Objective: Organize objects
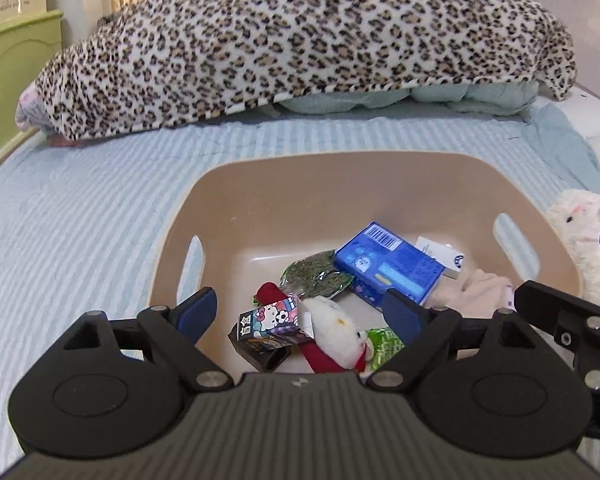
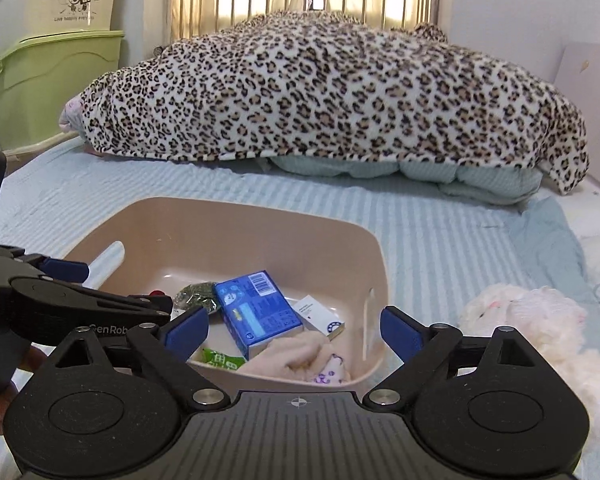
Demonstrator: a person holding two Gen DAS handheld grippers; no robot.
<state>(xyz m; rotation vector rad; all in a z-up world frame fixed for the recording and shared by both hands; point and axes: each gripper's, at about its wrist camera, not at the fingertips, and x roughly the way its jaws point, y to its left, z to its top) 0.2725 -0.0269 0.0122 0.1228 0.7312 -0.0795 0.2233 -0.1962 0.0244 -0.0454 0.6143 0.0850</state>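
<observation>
Jaws on both the left gripper (image 1: 302, 308) and the right gripper (image 2: 294, 330) stand wide apart, holding nothing. The beige plastic basin (image 1: 300, 168) on the striped blue bedspread (image 1: 80, 208) already holds a blue cardboard box (image 1: 388, 264), a cartoon-print carton (image 1: 270, 322) and other small items. 1 fluffy white plush toy (image 2: 528, 320) lies just beside it, apparently left to tidy.

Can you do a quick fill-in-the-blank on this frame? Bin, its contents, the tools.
1. The blue box lies inside the beige ____.
2. The blanket at the far end of the bed has a ____ print.
3. Both the left tool and the right tool have their jaws ____.
4. The white plush toy lies ____ the bin, on the bed.

Missing words: bin; leopard; open; outside
</observation>
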